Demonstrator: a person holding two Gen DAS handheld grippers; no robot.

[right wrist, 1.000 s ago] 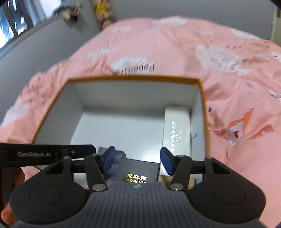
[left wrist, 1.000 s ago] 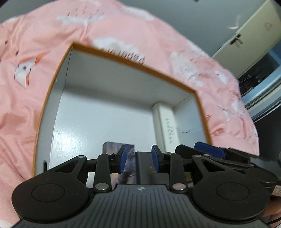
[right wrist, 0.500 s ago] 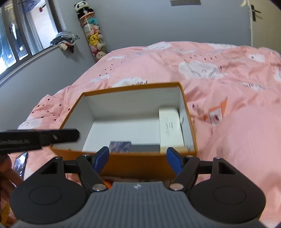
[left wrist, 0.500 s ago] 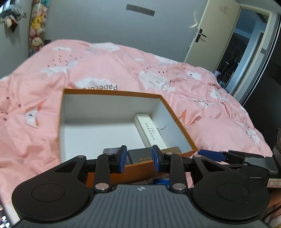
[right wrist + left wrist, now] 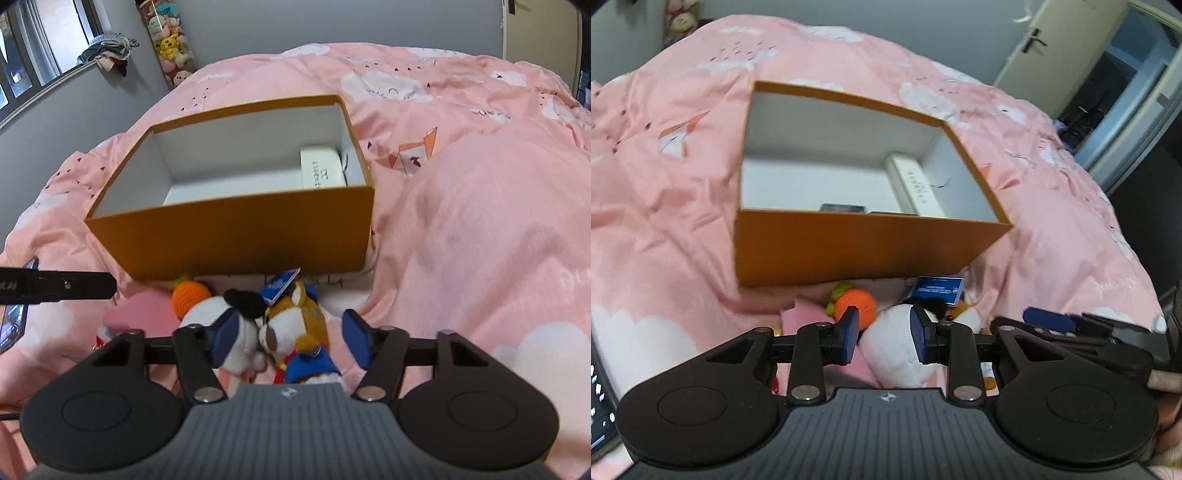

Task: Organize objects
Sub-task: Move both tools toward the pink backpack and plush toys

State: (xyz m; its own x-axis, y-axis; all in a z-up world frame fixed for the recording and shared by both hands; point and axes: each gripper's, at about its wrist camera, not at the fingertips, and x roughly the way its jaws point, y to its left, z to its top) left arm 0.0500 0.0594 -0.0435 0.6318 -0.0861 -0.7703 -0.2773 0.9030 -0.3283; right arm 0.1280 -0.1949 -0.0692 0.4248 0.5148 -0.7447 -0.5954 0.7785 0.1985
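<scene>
A: Toys lie in a heap on the pink duvet (image 5: 480,229), just in front of the orange box (image 5: 236,229): a white plush (image 5: 218,314), a brown dog (image 5: 295,321) touching it, an orange ball (image 5: 190,297).

B: And the grippers?

A: Right gripper (image 5: 288,341) hangs over the two plushes, jaws closing, pads not yet pressing. Left gripper (image 5: 884,334) is partly spread, empty, above the white plush.

B: Risk?

A: Likely pinching both plushes at once, since they touch; one could drop short of the box. The blue tag (image 5: 282,290) may snag too.

B: Box contents?

A: A white case (image 5: 321,173) at the right wall, plenty of room.
</scene>
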